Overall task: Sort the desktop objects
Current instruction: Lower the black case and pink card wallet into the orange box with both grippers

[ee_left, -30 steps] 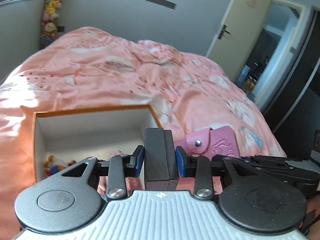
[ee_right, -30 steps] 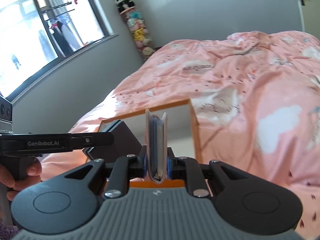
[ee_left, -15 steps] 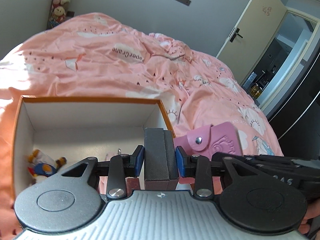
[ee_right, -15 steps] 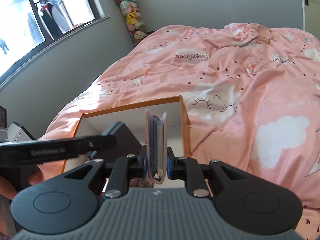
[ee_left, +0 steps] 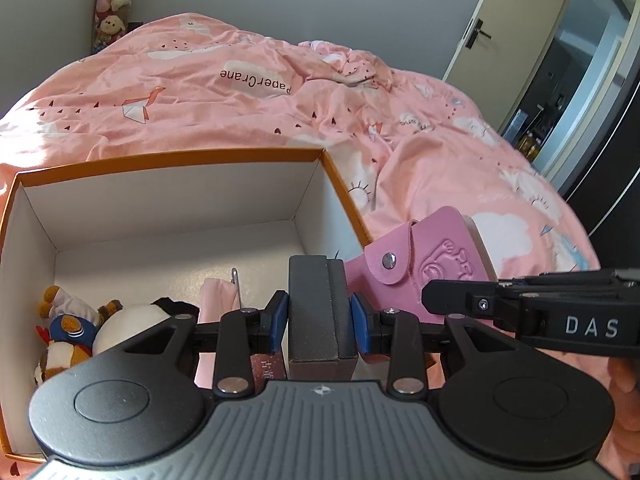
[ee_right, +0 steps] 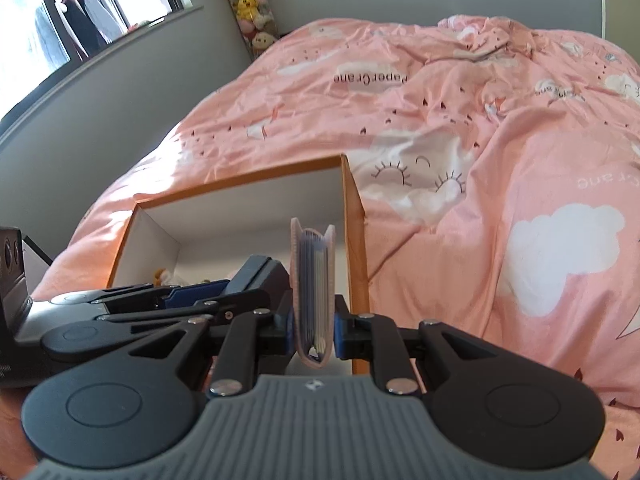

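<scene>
**Both grippers loaded at the orange box**

At far left, inside the orange-rimmed box (ee_left: 172, 159) on the pink bedspread (ee_left: 240, 92), small plush toys (ee_left: 64, 332) are heaped in the near-left corner, with a folded pink cloth (ee_left: 218, 296) just beside them toward the middle. The left gripper (ee_left: 320, 322) hangs over the box's near right part, its blue pads pinching a dark grey case (ee_left: 318, 312) that stands upright between them. Just right of that, over the box's right wall, the right gripper (ee_right: 313, 330) clamps a pink card holder (ee_right: 314, 292) edge-on, the card edges showing at the top. In the left wrist view the holder's embossed side and snap flap face the camera, and the right tool's black body reaches in from the right edge. Farther right, a door (ee_left: 516, 28) stands open.
</scene>
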`<state>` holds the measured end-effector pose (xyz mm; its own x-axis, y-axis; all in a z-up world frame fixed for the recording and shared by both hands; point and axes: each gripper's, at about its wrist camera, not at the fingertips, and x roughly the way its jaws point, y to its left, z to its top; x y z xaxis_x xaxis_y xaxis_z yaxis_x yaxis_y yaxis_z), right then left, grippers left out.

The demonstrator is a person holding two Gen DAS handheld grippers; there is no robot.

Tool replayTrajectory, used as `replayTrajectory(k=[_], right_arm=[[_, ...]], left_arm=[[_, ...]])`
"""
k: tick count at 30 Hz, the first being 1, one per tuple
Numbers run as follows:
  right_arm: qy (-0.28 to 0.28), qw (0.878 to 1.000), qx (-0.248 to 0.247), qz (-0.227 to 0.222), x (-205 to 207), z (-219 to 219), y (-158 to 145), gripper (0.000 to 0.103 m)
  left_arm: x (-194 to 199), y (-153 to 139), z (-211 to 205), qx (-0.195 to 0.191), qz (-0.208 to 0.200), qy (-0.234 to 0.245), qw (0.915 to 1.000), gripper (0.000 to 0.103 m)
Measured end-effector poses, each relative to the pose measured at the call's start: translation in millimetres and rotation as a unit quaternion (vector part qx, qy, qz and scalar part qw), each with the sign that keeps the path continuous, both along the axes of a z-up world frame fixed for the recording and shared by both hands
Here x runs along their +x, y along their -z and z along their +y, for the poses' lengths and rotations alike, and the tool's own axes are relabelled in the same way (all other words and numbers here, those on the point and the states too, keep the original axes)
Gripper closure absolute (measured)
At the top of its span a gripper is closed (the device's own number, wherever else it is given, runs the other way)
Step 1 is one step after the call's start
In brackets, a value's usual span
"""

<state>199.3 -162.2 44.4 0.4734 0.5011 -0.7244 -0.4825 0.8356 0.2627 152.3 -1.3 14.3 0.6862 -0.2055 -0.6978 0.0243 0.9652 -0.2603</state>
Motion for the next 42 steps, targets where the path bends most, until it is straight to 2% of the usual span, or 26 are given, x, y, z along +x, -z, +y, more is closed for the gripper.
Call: replayTrajectory(k=[10, 13, 17, 19, 22, 25, 27, 28, 30, 35, 36, 38, 42], right_arm=[[-0.003, 0.998, -0.037, 0.059, 14.0, 15.3, 14.9, 0.083], [-0.004, 0.996, -0.042, 0.073, 19.0, 19.8, 20.9, 0.083], [-0.012, 0.995, -0.046, 0.093, 23.4, 25.9, 31.7, 0.083], [-0.014, 0.994, -0.054, 0.093, 23.1, 29.1, 35.6, 0.083], [-0.016, 0.994, -0.06, 0.094, 24.7, 32.1, 38.8, 0.083], [-0.021, 0.993, -0.07, 0.093, 25.9, 34.9, 41.5, 0.083], [-0.028, 0.992, -0.081, 0.091, 26.0, 38.8, 44.4, 0.083], [-0.032, 0.992, -0.086, 0.09, 26.1, 40.9, 46.1, 0.083], [-0.037, 0.991, -0.095, 0.089, 26.7, 44.4, 49.4, 0.083], [-0.042, 0.989, -0.103, 0.096, 32.0, 49.0, 56.2, 0.082], [-0.043, 0.989, -0.103, 0.099, 33.0, 49.3, 57.7, 0.082], [-0.048, 0.988, -0.102, 0.105, 34.3, 50.3, 60.4, 0.081], [-0.06, 0.987, -0.089, 0.117, 36.4, 50.9, 62.2, 0.08]], left_arm=[[-1.5, 18.4, -9.2, 0.038, 0.015, 0.01, 0.9991, 0.063], [-0.4, 23.5, -5.6, 0.02, 0.031, 0.016, 0.9992, 0.063], [-3.1, 25.3, -1.3, 0.011, 0.03, 0.023, 0.9992, 0.063], [-5.0, 24.7, 0.8, 0.012, 0.033, 0.025, 0.9991, 0.063], [-11.7, 18.3, 10.8, -0.006, 0.029, 0.029, 0.9991, 0.063], [-21.0, 7.6, 29.6, -0.026, 0.007, 0.009, 0.9996, 0.063], [-22.6, 4.2, 44.4, -0.035, 0.006, -0.018, 0.9992, 0.058], [-22.0, 4.6, 51.0, -0.039, 0.009, -0.026, 0.9989, 0.055], [-18.6, 9.2, 61.0, -0.042, 0.027, -0.036, 0.9981, 0.055], [-11.1, 28.1, 71.5, -0.072, 0.073, -0.029, 0.9943, 0.055], [-10.4, 31.8, 71.3, -0.078, 0.08, -0.027, 0.9934, 0.055], [-10.2, 36.4, 70.8, -0.082, 0.084, -0.029, 0.9927, 0.064], [-13.6, 36.8, 71.8, -0.092, 0.089, -0.03, 0.9913, 0.07]])
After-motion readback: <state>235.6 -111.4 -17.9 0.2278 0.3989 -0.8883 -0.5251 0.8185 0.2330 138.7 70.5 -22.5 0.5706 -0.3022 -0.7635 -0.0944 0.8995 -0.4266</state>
